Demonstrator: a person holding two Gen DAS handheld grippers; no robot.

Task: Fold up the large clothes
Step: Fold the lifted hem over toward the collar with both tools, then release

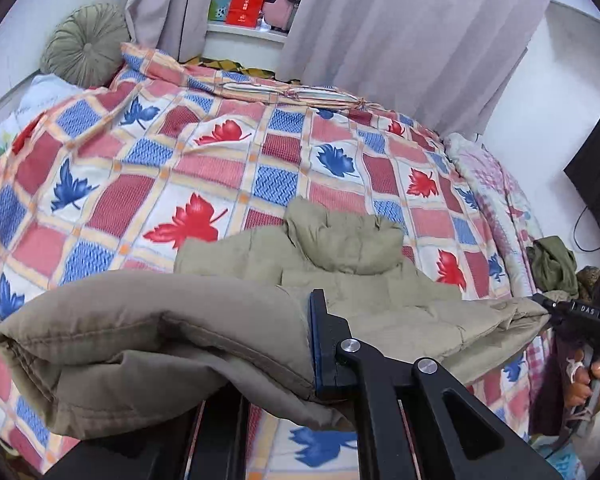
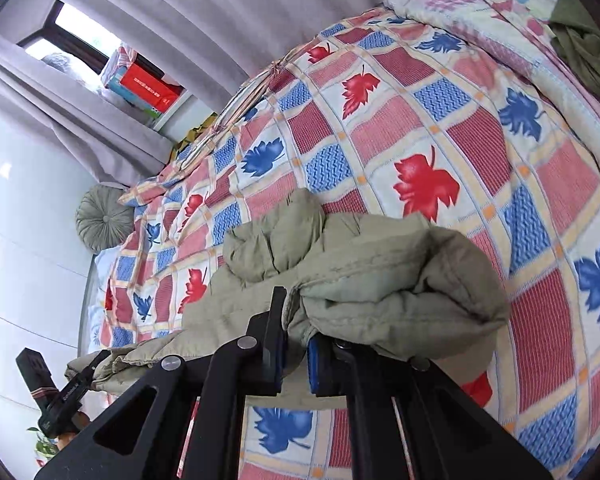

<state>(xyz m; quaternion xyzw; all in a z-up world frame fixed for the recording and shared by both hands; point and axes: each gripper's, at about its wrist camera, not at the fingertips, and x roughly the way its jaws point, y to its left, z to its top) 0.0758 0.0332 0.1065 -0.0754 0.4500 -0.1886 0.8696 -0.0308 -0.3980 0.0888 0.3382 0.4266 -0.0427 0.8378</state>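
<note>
Item 1, left gripper [image 1: 296,354]: we see one black finger with a blue pad, and khaki fabric bulges over where its partner should be. We read it as pinching the hem corner of the padded jacket [image 1: 340,280], the second finger hidden under cloth.

Item 2, right gripper [image 2: 292,354]: both blue pads are visible, closed on a thick bunch of the same jacket, with fabric spilling between and over them towards 1 o'clock.

Item 3, the jacket: a khaki quilted coat with a hood [image 1: 340,236]. The hood lies at 12 o'clock from the left gripper, resting on the bed. The lower edge is raised and stretched between our two grippers at the near side of the bed.

Item 4, bedspread [image 1: 220,152]: chequered with red and blue maple leaves, beneath the jacket.

Item 5, surroundings: round green cushion [image 1: 86,44] at 10 o'clock, grey curtains [image 1: 400,20] at 12 to 1 o'clock, a dark green garment [image 1: 554,264] at 3 o'clock.

Progress, as we judge it: the hem is gripped at both corners and lifted, apparently for a bottom-to-hood fold. The fold is not yet laid down; any later folds and the green garment remain.
</note>
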